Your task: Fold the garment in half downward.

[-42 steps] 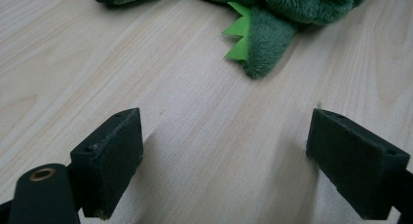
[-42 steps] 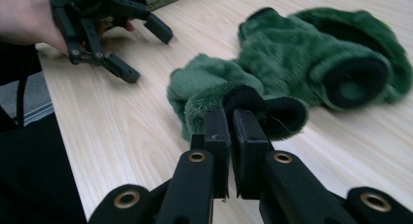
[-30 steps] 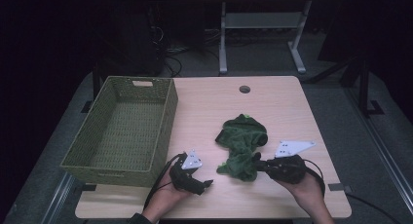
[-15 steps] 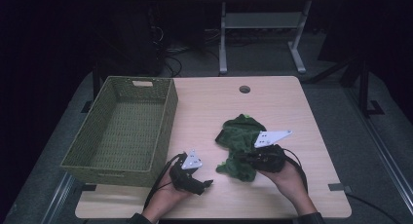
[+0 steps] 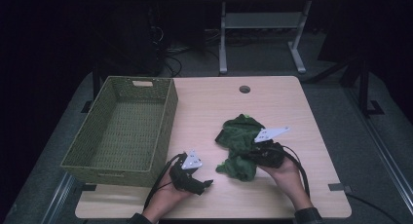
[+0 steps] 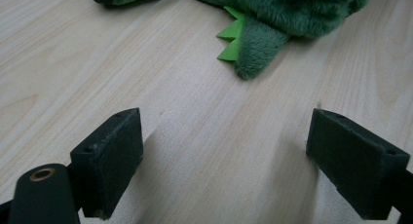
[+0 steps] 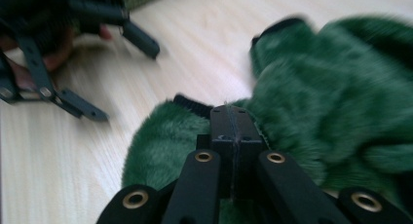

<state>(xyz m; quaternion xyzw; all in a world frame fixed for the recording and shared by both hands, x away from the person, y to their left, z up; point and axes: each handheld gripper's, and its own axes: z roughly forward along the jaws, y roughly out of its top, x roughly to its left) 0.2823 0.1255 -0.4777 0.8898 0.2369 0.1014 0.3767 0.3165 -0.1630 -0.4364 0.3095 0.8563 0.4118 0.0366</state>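
My right hand-held gripper (image 7: 234, 118), pads pressed shut, pinches only a thin fold of the green plush dinosaur (image 5: 239, 141) at the table's (image 5: 272, 102) lower right, so its fur may slip free when I lift toward the wicker basket (image 5: 97, 151).

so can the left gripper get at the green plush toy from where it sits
Probably yes. The left gripper rests with its fingers wide open, and bare table lies between them and the green plush toy. The right gripper sits at the toy's far side, apparently clear.
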